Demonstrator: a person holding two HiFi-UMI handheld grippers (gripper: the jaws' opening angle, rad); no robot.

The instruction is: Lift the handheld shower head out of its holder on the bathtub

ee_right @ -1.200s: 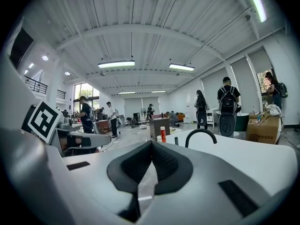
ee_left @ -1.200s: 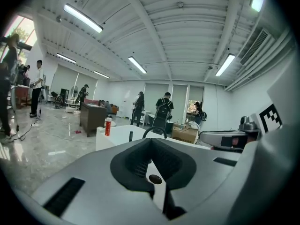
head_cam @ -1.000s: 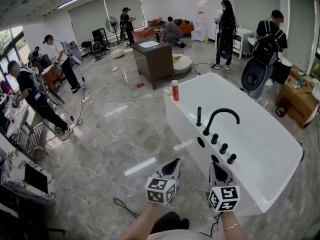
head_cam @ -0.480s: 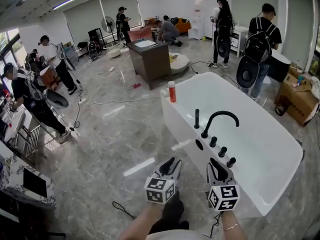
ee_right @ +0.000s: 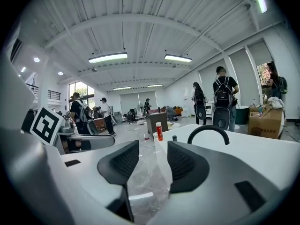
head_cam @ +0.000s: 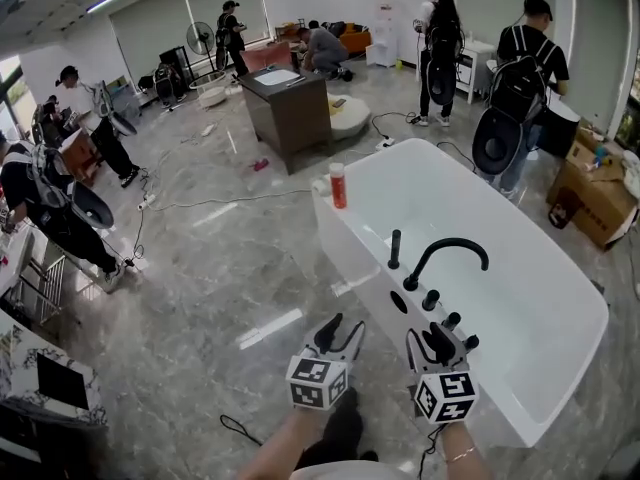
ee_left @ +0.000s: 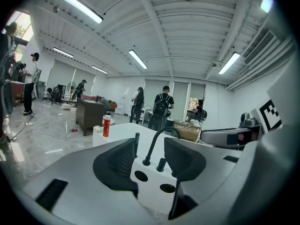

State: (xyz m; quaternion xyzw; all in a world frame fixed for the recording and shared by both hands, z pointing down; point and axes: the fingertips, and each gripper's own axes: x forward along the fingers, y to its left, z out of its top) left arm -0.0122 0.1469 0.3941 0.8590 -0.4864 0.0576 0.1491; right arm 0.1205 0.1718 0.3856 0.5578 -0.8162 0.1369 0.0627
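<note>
Both grippers have pushed forward toward the bathtub (head_cam: pixel 352 236) since a second ago, and their jaws, pressed together then, have just been opening. The left gripper (head_cam: pixel 340 330) now gapes with nothing held, out over the floor just short of the tub's side. The right gripper (head_cam: pixel 432 340) is spread too and empty, its tips next to the nearest black knob (head_cam: pixel 470 341) in the head view.

The handheld shower head (head_cam: pixel 395 249) stands upright in its holder on the near rim, beside the arched black faucet (head_cam: pixel 447 251) and well ahead of both grippers. A red bottle (head_cam: pixel 338 185) stands on the tub's far corner.

Underfoot is a grey marble floor (head_cam: pixel 220 268) with cables trailing across it. A brown cabinet (head_cam: pixel 290 108) stands beyond the tub, a cardboard box (head_cam: pixel 595 203) sits to the right, and several people with backpacks stand about the room.
</note>
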